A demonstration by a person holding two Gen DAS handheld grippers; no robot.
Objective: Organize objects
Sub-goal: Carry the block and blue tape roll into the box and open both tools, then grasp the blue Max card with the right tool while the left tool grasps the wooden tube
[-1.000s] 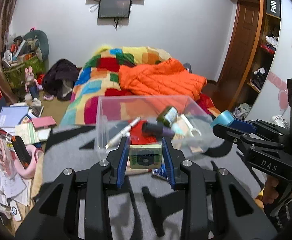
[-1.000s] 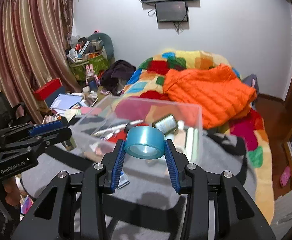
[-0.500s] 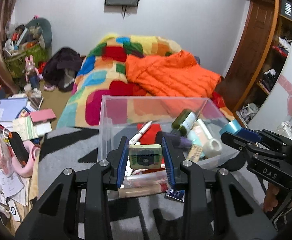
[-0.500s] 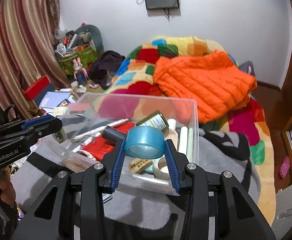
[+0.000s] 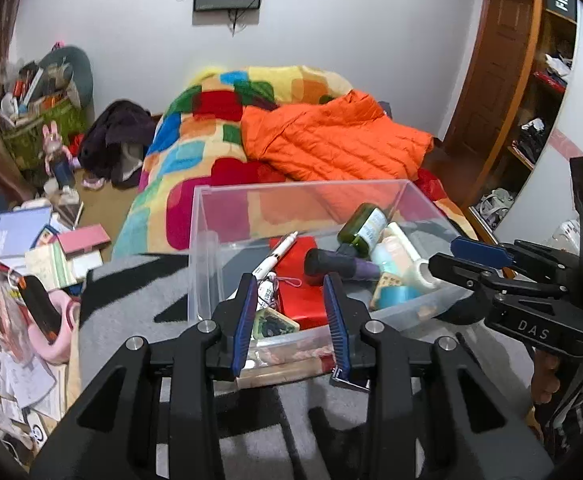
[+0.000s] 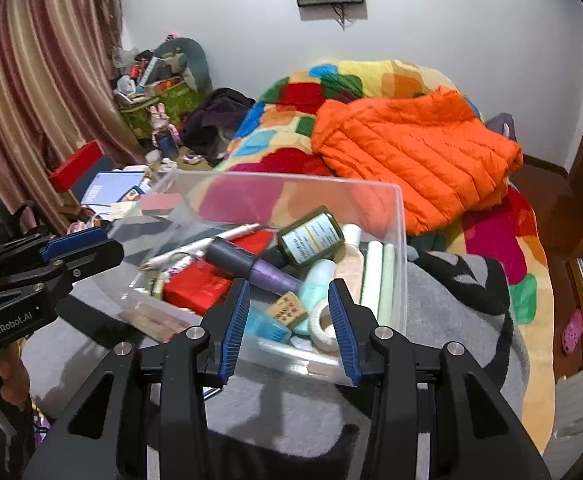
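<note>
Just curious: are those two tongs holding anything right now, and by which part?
Nothing: the left tongs and right tongs both gape empty above the clear bin.

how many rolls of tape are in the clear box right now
2. The blue tape roll lies near the front wall of the clear box; the white tape roll sits just right of it. Others may be buried under the clutter.
</note>
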